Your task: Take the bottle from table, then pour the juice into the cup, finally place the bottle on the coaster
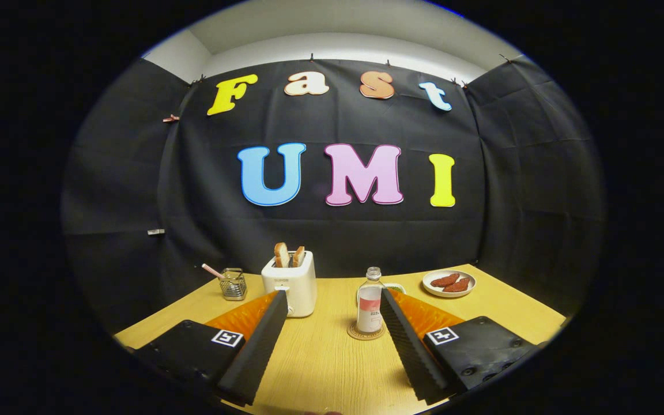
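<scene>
We see the gripper (pixel 332 311) with its fingers spread wide and grasping nothing, hovering low over the near part of the table (pixel 320 357). The bottle (pixel 370 301) stands upright on the coaster (pixel 356 333), just ahead of the fingers and close beside the tip of the right-hand one, roughly midway across the table. It carries no cap, and the liquid inside reaches about the upper edge of its label, so we judge it moderately weighted at the bottom and liable to spill if tipped early. The body appears clear, rigid and smooth; we cannot tell whether it is glass or plastic, so we treat it as slippery and breakable. We recommend taking hold across the labelled mid-body, below the shoulder, where the wall is straight and the label offers some friction; the narrow neck would give poor control while pouring. A cup (pixel 392 287) partly shows behind the bottle, toward the far edge. A toaster (pixel 290 283) holding two slices stands to the left, with a small wire holder (pixel 233 283) beyond it, and a plate (pixel 449 283) of food sits near the far right corner.
</scene>
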The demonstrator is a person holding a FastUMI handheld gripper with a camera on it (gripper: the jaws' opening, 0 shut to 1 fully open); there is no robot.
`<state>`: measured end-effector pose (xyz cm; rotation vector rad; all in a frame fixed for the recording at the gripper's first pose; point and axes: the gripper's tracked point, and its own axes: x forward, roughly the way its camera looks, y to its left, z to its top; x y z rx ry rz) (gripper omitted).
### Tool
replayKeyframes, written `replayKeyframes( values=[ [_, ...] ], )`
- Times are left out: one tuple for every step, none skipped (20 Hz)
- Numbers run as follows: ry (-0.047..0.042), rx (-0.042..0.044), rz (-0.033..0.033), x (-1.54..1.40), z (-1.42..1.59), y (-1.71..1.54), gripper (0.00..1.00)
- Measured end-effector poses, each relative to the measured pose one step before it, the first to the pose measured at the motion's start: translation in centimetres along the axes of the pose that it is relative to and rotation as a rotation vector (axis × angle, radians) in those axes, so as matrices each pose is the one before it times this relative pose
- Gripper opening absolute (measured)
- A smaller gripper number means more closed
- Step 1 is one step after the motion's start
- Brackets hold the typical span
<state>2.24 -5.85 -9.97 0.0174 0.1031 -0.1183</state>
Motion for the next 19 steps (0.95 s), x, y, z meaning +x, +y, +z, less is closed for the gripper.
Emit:
replayKeyframes(
  values=[
    [-0.00859, -0.01282, 0.0102, -1.009, 0.823, -0.428, 0.99],
    [-0.00654, -0.0049, 0.00935, -0.729, 0.695, -0.19, 0.99],
    [-0.00436, 0.00174, 0.0081, -0.262, 0.502, -0.158, 0.99],
    [-0.00441, 0.00779, 0.00512, -0.365, 0.649, -0.159, 0.99],
    [-0.00694, 0.00813, 0.00455, -0.187, 0.775, -0.163, 0.99],
    [-0.0104, 0.00745, -0.0035, -0.302, 0.842, -0.245, 0.99],
    [-0.00988, 0.00591, -0.00345, -0.196, 0.808, -0.208, 0.99],
    [-0.00309, 0.00491, -0.00478, -0.121, 0.518, -0.209, 0.99],
    [0.00009, 0.00398, -0.00097, 0.041, 0.228, -0.144, 0.99],
    [-0.00142, 0.00557, 0.00039, -0.25, 0.307, -0.146, 0.99],
    [-0.0035, 0.00651, 0.00253, -0.13, 0.333, -0.059, 0.99],
    [-0.00139, 0.00532, 0.00165, -0.185, 0.206, -0.088, 0.99],
    [0.00004, 0.00163, -0.0003, -0.059, 0.085, -0.126, 0.99],
    [0.00017, -0.00036, -0.00078, -0.062, 0.063, -0.209, 0.99],
    [0.00123, 0.00002, -0.00028, -0.123, -0.029, -0.21, 0.99],
    [0.00168, 0.00115, 0.00245, -0.052, -0.069, -0.05, 0.99],
    [0.00189, 0.00155, 0.00278, -0.113, -0.026, 0.037, 0.99],
    [0.00113, 0.00046, 0.00019, -0.137, -0.056, -0.101, 0.99],
    [0.00242, -0.00115, -0.00122, 0.032, 0.027, -0.103, 0.99]
  ],
)
